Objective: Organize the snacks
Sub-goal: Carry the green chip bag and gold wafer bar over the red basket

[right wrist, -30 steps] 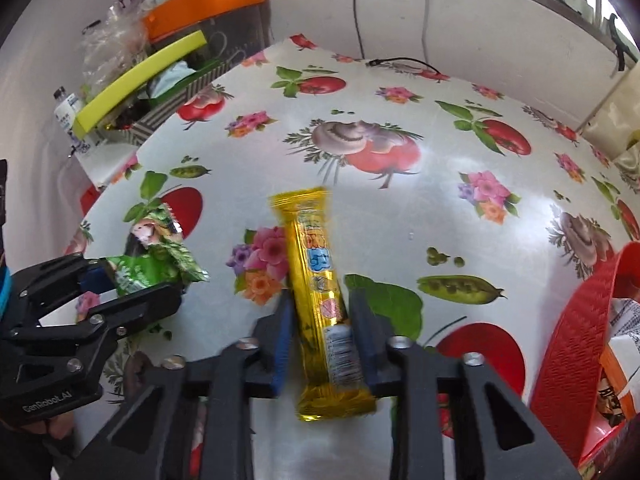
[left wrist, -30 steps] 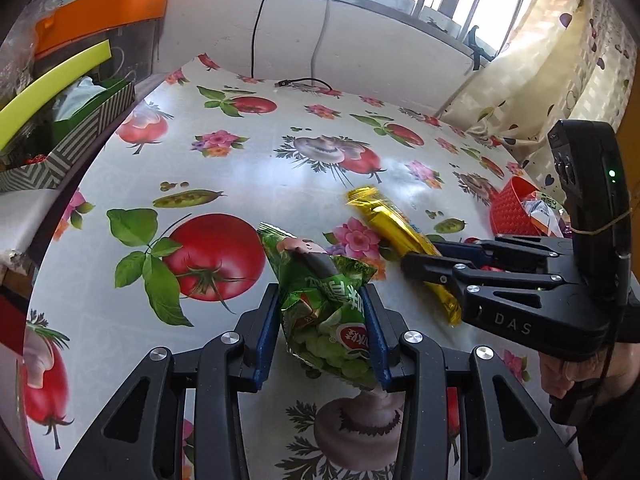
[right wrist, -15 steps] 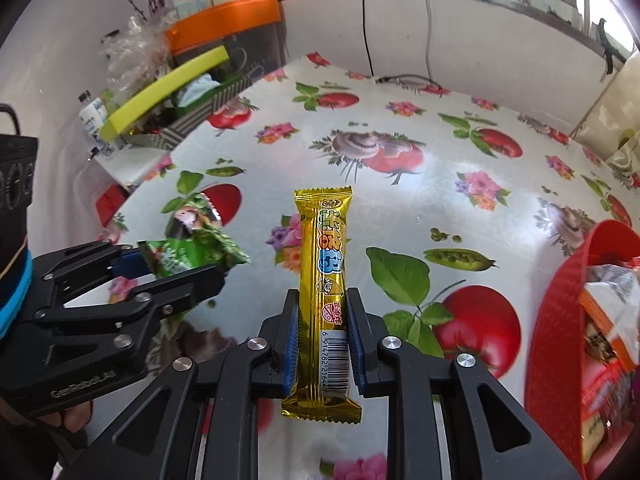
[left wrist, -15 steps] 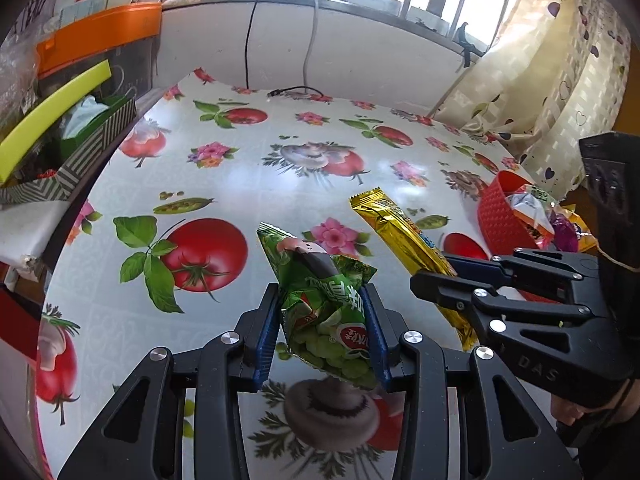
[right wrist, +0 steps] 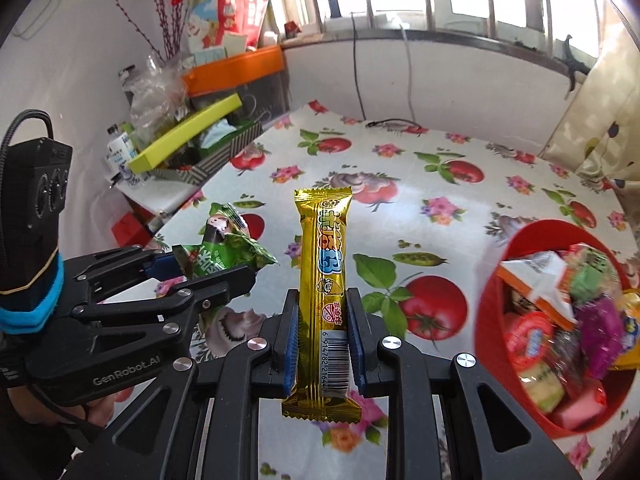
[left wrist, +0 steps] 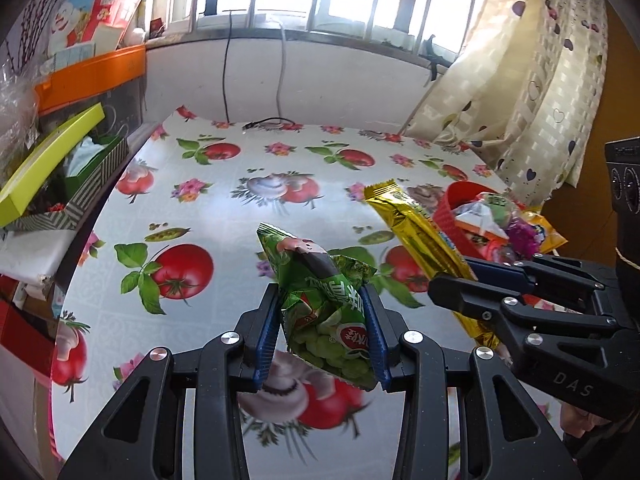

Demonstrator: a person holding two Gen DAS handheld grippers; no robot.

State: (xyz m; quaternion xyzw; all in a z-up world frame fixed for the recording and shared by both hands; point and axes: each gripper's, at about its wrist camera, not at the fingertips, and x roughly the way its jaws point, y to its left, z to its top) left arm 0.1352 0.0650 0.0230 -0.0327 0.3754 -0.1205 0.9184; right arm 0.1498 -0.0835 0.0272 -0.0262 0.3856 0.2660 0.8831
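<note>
My left gripper (left wrist: 322,320) is shut on a green snack bag (left wrist: 320,304) and holds it above the table. My right gripper (right wrist: 322,320) is shut on a long gold snack bar (right wrist: 325,280), also held in the air. The gold bar also shows in the left wrist view (left wrist: 416,232), and the green bag in the right wrist view (right wrist: 224,252). A red basket (right wrist: 490,308) full of wrapped snacks sits at the right, beside my right gripper; it also shows in the left wrist view (left wrist: 450,208).
The table has a fruit-and-vegetable print cloth (left wrist: 224,208). A yellow-green box (right wrist: 188,136) and an orange bin (right wrist: 236,68) stand among clutter along the left edge. A cable (left wrist: 268,124) lies at the far edge under the window; a curtain (left wrist: 532,100) hangs at the right.
Both grippers have risen with their snacks, lifting the gold bar and green bag well off the table. The red basket has come further into view.
</note>
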